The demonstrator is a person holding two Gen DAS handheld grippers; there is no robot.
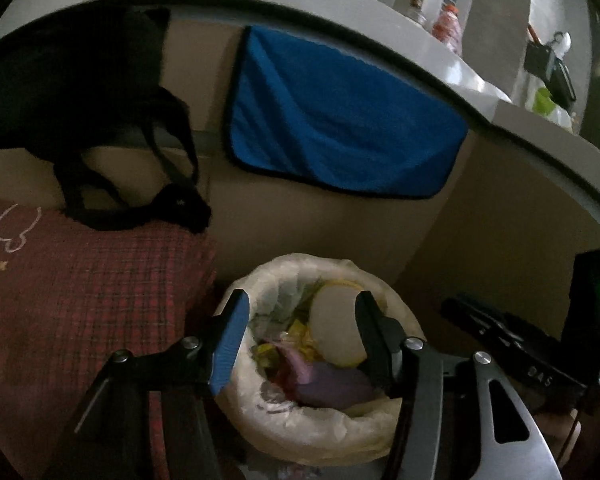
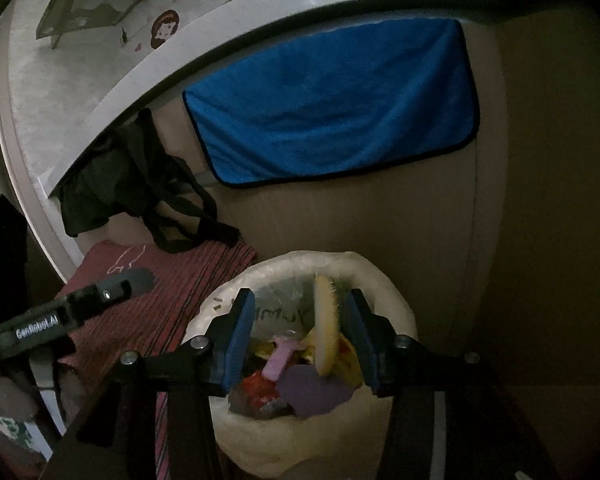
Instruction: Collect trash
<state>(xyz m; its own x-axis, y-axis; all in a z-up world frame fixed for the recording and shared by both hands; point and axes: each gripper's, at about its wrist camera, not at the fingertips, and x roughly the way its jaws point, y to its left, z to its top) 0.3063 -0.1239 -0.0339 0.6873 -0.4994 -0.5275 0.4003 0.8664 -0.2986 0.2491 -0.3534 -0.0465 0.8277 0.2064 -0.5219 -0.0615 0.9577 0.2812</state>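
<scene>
the left gripper [image 1: 298, 336] hung over the trash bin [image 1: 364, 432] with its jaws apart and nothing pressed between the pads; a pale round disc [image 1: 336, 320] sat in the gap but lay down among the rubbish, clear of both fingers as far as the view showed. the right gripper [image 2: 300, 338] stood over the same trash bin [image 2: 300, 440], jaws likewise spread and holding nothing, with a yellowish disc [image 2: 324, 324] seen edge-on between them, close to the right pad, though whether it touched was unclear. the bin, lined with a whitish plastic bag [image 2: 384, 280], held the collected trash: a purple flat piece [image 2: 312, 392], a pink stick-like scrap [image 2: 278, 360], and red and yellow wrappers [image 2: 256, 388]. just beside the bin on the left lay a red checked cushion [image 1: 80, 312], with a black bag [image 1: 100, 120] and its straps draped onto it. behind the bin rose a beige panel [image 2: 360, 220], and a blue cloth [image 1: 340, 120] hung over it under the curved white table edge [image 1: 300, 4]. bottles [image 1: 446, 26] stood blurred on the tabletop further off.
</scene>
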